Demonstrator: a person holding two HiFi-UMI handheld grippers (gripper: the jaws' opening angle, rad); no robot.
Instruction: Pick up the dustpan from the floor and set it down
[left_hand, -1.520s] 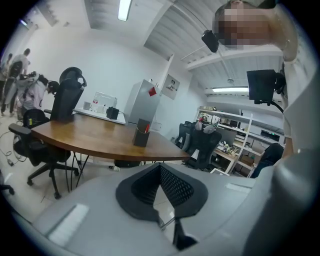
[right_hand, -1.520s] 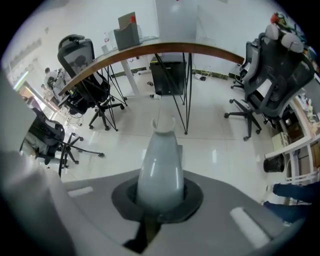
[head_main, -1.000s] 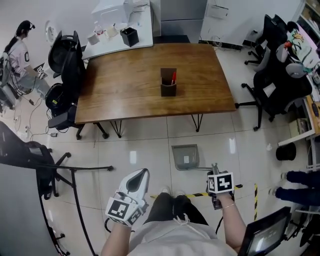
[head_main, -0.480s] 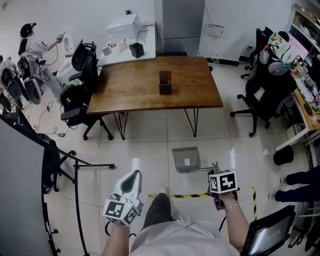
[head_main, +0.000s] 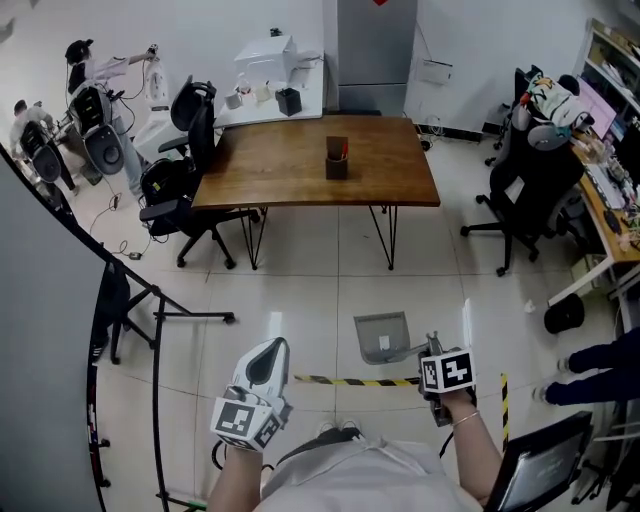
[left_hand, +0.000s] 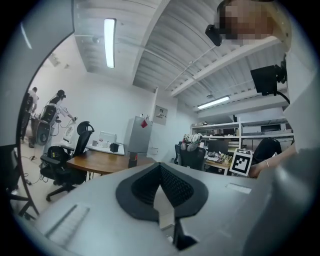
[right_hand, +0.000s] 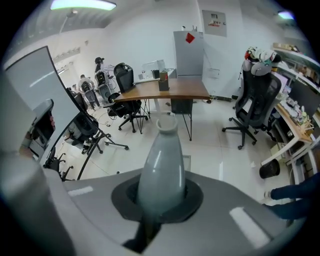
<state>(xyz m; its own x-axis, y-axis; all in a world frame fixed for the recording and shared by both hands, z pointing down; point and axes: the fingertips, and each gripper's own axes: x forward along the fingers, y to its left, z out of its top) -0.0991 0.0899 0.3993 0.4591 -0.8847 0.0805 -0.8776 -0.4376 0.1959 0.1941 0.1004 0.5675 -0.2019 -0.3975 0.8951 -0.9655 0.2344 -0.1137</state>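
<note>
Grey left claw (head_main: 268, 352) and right claw (head_main: 432, 345) carry black-and-white marker cubes; pale shirt.

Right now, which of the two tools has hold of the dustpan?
The right tool: its jaws are closed on the handle of the grey dustpan. The left tool is shut with nothing between its jaws.

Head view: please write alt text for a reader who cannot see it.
Seen from above, the right gripper grips a grey dustpan by its handle; the left gripper holds nothing. A wooden table stands beyond.
</note>
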